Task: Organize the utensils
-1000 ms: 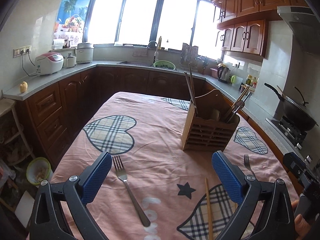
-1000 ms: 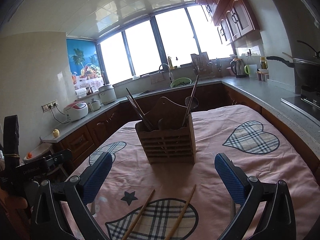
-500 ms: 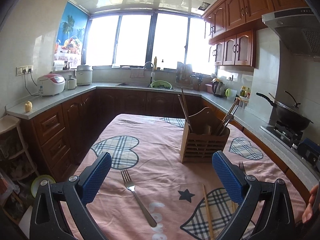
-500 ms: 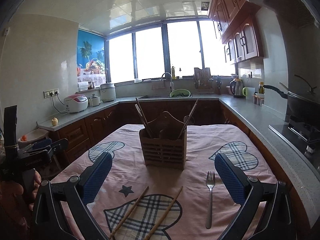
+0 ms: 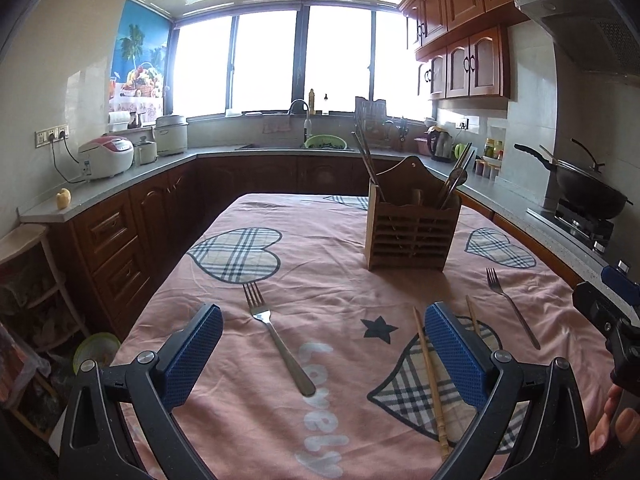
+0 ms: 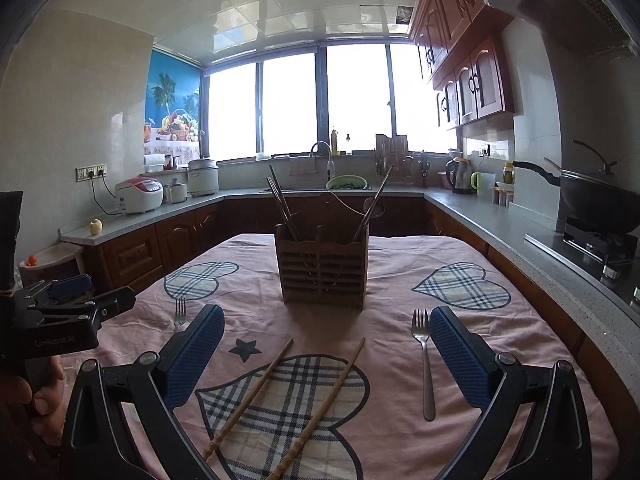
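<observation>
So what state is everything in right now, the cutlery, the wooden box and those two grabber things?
Left hand-held gripper: open, holding nothing.
Right hand-held gripper: open, holding nothing.
Left fork: lying flat on the tablecloth.
Right fork: lying flat on the tablecloth.
Two chopsticks: lying loose, slightly apart.
Wooden holder: upright, some utensils already inside.

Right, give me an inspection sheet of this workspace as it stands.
Surface: table under a pink tablecloth with plaid hearts.
Job's things: wooden utensil holder upright, already holding chopsticks; two chopsticks and two forks lying loose on the cloth.
Clutter: nothing seen on the table.
Grippers: left tool open, empty; right tool open, empty.
Cables: rice cooker cord to a wall socket.
Surroundings: kitchen counters, sink, kettle, wok on the stove.
</observation>
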